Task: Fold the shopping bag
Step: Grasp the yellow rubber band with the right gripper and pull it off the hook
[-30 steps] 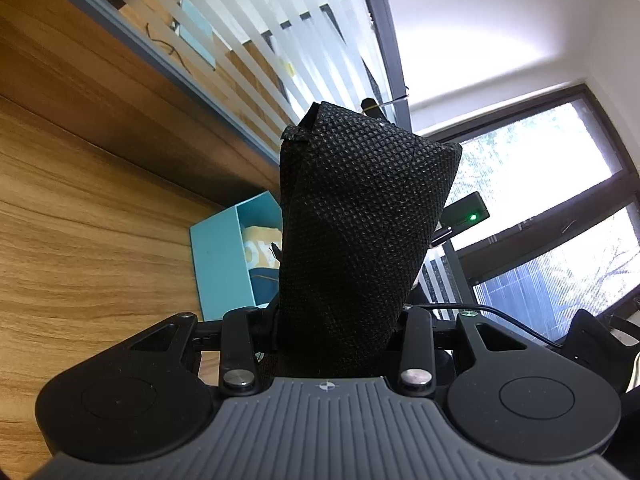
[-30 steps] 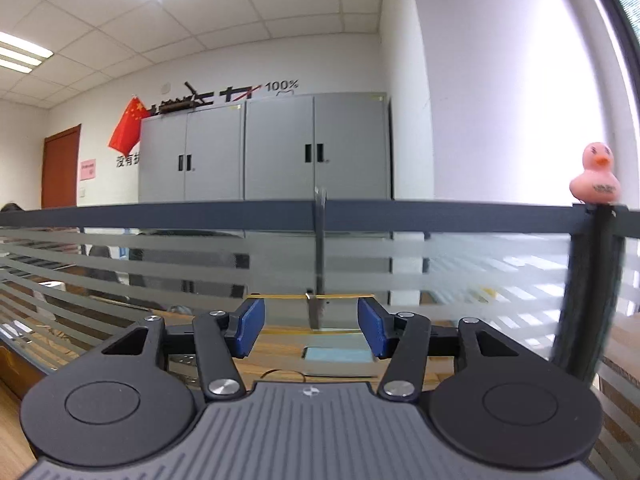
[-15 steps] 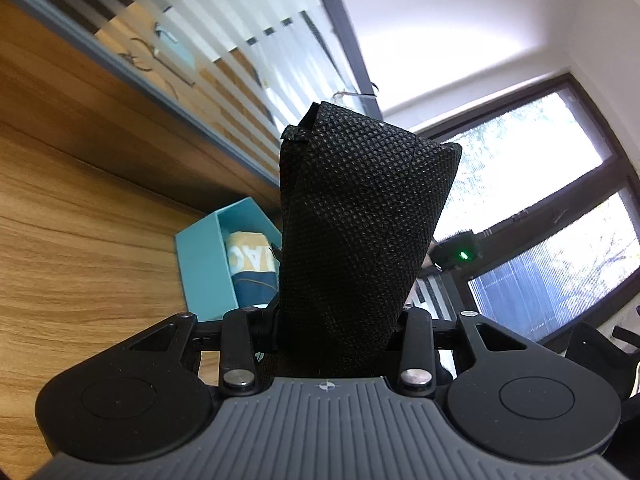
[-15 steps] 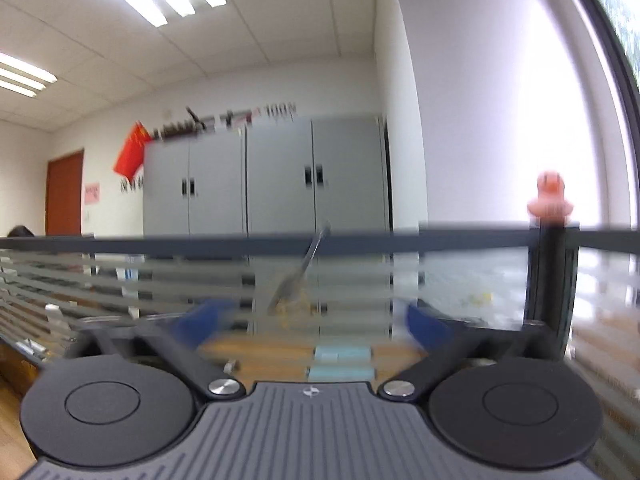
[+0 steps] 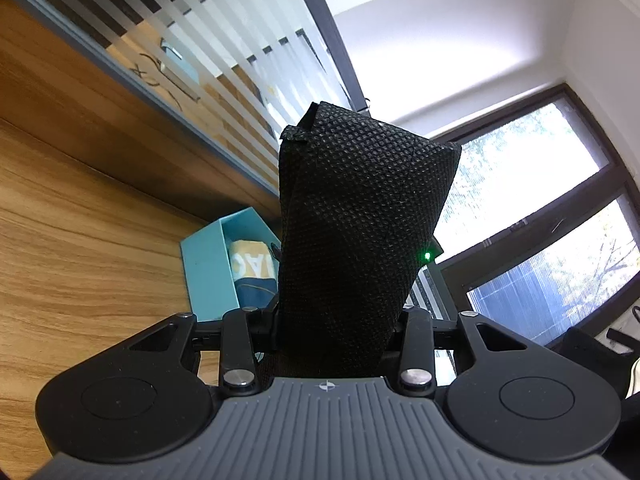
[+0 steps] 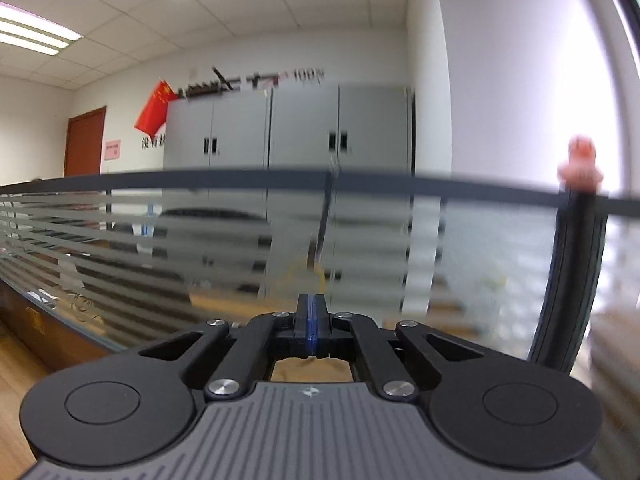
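Note:
The black woven shopping bag point(image 5: 360, 232) is folded into a thick bundle that stands up between the jaws of my left gripper point(image 5: 336, 320), which is shut on its lower end. The bundle fills the middle of the left wrist view and hides the fingertips. My right gripper point(image 6: 311, 312) is shut with its blue pads pressed together and nothing between them. It points level toward a frosted glass partition point(image 6: 200, 240). The bag does not appear in the right wrist view.
A teal open box point(image 5: 208, 264) with items inside sits on the wooden desk point(image 5: 80, 240) against the striped glass partition point(image 5: 224, 52). In the right wrist view stand a black post point(image 6: 572, 272) topped by a pink duck point(image 6: 580, 160) and grey cabinets point(image 6: 304, 128) behind.
The right gripper's jaws swung wide apart, then snapped shut on nothing while it slid sideways along the partition. The left gripper kept its hold on the bag and drifted slightly.

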Demonstrator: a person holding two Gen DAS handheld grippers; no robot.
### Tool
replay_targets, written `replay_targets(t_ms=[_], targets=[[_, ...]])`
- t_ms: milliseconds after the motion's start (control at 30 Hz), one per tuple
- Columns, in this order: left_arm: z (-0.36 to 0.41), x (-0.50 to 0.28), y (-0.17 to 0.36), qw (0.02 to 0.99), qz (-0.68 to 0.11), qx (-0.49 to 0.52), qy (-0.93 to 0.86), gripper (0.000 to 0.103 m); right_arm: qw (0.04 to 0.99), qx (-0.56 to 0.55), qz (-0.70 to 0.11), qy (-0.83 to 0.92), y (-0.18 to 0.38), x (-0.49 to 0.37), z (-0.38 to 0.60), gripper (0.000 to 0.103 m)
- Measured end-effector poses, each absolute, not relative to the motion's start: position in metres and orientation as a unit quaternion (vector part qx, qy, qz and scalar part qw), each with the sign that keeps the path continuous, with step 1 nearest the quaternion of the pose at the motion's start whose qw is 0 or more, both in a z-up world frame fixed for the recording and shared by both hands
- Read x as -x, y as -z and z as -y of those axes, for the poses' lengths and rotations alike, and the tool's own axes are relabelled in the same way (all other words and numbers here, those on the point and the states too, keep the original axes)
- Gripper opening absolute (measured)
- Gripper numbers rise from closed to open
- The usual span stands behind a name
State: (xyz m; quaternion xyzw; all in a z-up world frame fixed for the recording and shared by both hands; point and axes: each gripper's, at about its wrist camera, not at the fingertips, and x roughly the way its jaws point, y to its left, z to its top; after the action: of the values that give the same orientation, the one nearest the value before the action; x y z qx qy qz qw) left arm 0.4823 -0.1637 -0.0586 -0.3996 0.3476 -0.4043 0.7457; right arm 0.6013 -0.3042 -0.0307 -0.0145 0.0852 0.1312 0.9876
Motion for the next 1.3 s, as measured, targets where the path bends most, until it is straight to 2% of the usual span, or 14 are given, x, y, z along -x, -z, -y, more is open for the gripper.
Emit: replay_targets(t_ms=[500, 533, 600, 633, 733, 800, 867, 900, 933, 967, 1167, 1300], targets=[[0.159, -0.507, 0.088, 0.732, -0.374, 0.409, 0.396, 0.041, 0.989, -0.004, -0.08, -0.128, 0.041, -0.63, 0.319, 0.007], [0.158, -0.508, 0.09, 0.731, -0.376, 0.409, 0.396, 0.041, 0.988, -0.005, -0.078, -0.131, 0.041, -0.632, 0.319, 0.015], [0.158, -0.51, 0.095, 0.729, -0.38, 0.411, 0.394, 0.041, 0.987, -0.007, -0.075, -0.14, 0.041, -0.635, 0.319, 0.024], [0.159, -0.511, 0.096, 0.728, -0.381, 0.411, 0.394, 0.041, 0.986, -0.009, -0.073, -0.147, 0.041, -0.635, 0.32, 0.036], [0.161, -0.513, 0.1, 0.726, -0.386, 0.411, 0.394, 0.041, 0.985, -0.012, -0.065, -0.161, 0.044, -0.635, 0.313, 0.045], [0.162, -0.513, 0.102, 0.726, -0.388, 0.412, 0.392, 0.041, 0.985, -0.016, -0.064, -0.161, 0.045, -0.636, 0.311, 0.044], [0.161, -0.514, 0.103, 0.725, -0.39, 0.414, 0.388, 0.041, 0.986, -0.026, -0.063, -0.154, 0.049, -0.635, 0.314, 0.036], [0.161, -0.515, 0.104, 0.725, -0.391, 0.415, 0.387, 0.041, 0.986, -0.031, -0.064, -0.149, 0.05, -0.636, 0.315, 0.027], [0.161, -0.515, 0.104, 0.725, -0.391, 0.416, 0.385, 0.041, 0.987, -0.034, -0.065, -0.143, 0.051, -0.64, 0.317, 0.008], [0.16, -0.514, 0.104, 0.725, -0.391, 0.417, 0.384, 0.041, 0.988, -0.036, -0.065, -0.134, 0.052, -0.643, 0.318, 0.001], [0.165, -0.517, 0.1, 0.724, -0.393, 0.418, 0.382, 0.041, 0.988, -0.036, -0.076, -0.129, 0.053, -0.663, 0.32, 0.0], [0.16, -0.515, 0.096, 0.724, -0.393, 0.418, 0.383, 0.041, 0.993, -0.035, -0.049, -0.104, 0.055, -0.662, 0.314, 0.002]])
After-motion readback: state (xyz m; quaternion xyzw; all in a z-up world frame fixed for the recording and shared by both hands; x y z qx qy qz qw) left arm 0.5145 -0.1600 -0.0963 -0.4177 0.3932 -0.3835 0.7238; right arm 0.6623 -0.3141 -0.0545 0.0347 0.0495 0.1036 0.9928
